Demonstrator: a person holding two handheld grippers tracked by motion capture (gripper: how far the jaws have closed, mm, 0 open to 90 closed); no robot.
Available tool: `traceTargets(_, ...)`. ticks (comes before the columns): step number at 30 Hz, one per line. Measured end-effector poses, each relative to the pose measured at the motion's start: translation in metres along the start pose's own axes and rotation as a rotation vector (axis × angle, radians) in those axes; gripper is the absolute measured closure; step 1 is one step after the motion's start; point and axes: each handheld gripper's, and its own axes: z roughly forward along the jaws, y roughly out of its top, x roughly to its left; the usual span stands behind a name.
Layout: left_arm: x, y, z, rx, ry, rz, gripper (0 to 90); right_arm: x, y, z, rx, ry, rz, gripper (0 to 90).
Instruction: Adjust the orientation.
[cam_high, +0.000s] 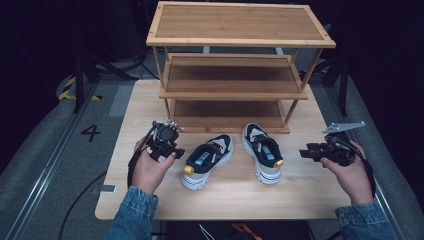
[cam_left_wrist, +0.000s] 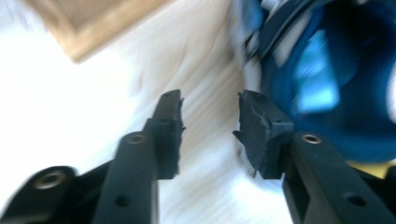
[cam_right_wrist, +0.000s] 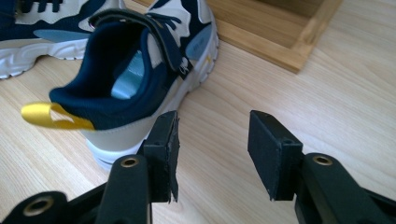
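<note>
Two shoes side by side on counter (cam_high: 150, 200), heels toward person, wooden rack (cam_high: 240, 40) behind. Left hand-held gripper (cam_high: 176, 152) just beside left shoe (cam_high: 207, 161); its view blurred, jaws parted, blue insole. Right hand-held gripper (cam_high: 302, 152) near right shoe (cam_high: 262, 152), jaws wide, empty; its view shows yellow heel loop (cam_right_wrist: 53, 116).

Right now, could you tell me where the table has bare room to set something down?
Bare wood lies along the near edge of the table, below both sneakers, and at the left corner beside the rack. The middle is crowded by the left sneaker and right sneaker.
</note>
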Motion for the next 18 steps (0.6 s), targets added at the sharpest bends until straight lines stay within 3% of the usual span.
traceTargets(1,0.003,-0.006,0.007,0.044,-0.025,-0.018,65.8,0.001,0.002,0.002,0.001,0.005,-0.002,54.3)
traceTargets(3,0.004,-0.009,0.010,0.062,-0.031,-0.011,68.1,0.003,0.006,0.005,0.002,0.012,-0.016,54.3)
traceTargets(5,0.000,-0.013,0.017,0.106,-0.065,-0.011,69.8,0.005,0.009,0.007,0.003,0.017,-0.024,54.3)
traceTargets(7,-0.004,-0.013,0.021,0.141,-0.062,0.003,70.5,0.005,0.011,0.008,-0.003,0.019,-0.033,54.3)
traceTargets(11,-0.011,-0.014,0.024,0.149,-0.131,0.020,73.5,0.004,0.015,0.006,-0.016,0.019,-0.035,54.3)
traceTargets(18,-0.019,-0.012,0.024,0.157,-0.109,0.050,79.6,0.004,0.015,0.002,-0.025,0.014,-0.030,54.3)
